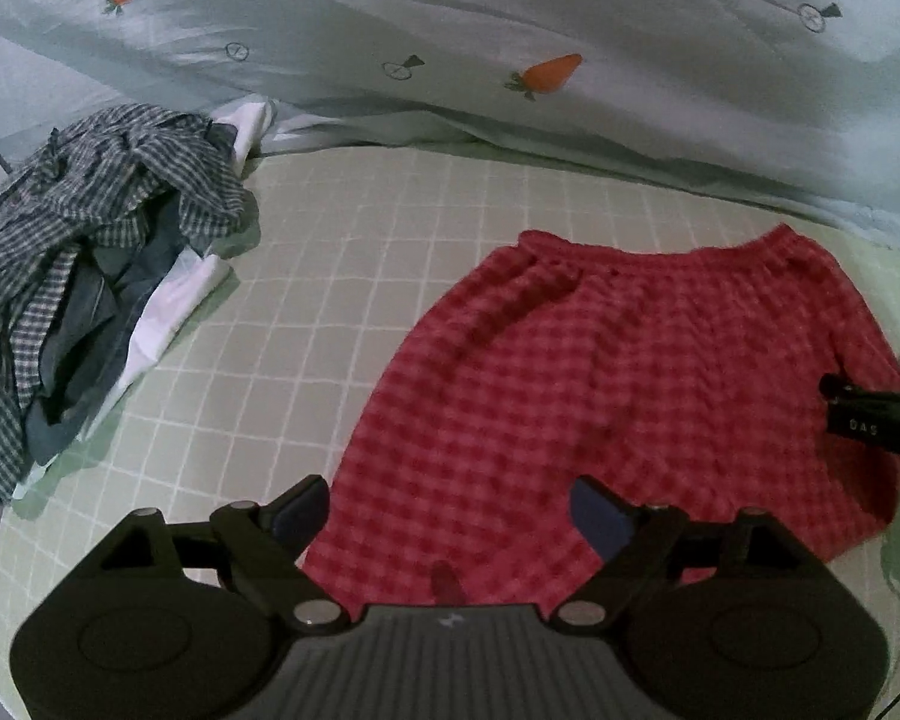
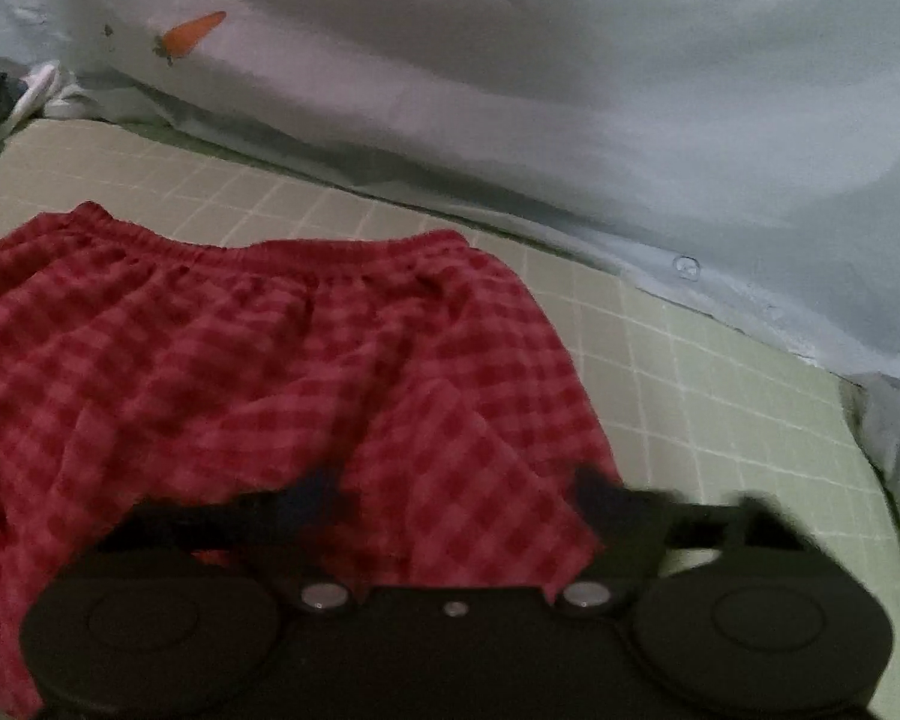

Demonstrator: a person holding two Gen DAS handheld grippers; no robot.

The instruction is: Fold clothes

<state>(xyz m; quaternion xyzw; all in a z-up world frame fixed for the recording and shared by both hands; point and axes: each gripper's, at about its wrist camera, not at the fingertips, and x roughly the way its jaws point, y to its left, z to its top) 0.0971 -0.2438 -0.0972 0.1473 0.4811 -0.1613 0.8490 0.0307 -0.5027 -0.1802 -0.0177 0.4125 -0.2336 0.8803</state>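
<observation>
Lying flat on the grid-print bed point(image 1: 342, 276), waistband far side, red checked shorts point(image 1: 618, 372) are being lined up. Left gripper point(image 1: 450, 510) fingers apart at hem; right gripper point(image 2: 456, 498) blurred, can't tell. Next, prob.: hem corners to be pinched.

Open passage is offered by the pale green grid-lined mat point(image 1: 354, 276) between the heap of blue-and-white checked and denim clothing point(image 1: 90, 276) on the left and the red-and-pink checked shorts point(image 1: 618, 384) in the middle. The far side is closed off by the bulky pale blue quilt printed with carrots point(image 1: 510, 48), which is bunched along the mat's back edge. A bare strip of mat point(image 2: 720, 396) is left to the right of the shorts, bounded behind and at the far right by the same quilt point(image 2: 630, 120). The near right part of the shorts is occupied by the right-hand black gripper point(image 1: 870, 414).
</observation>
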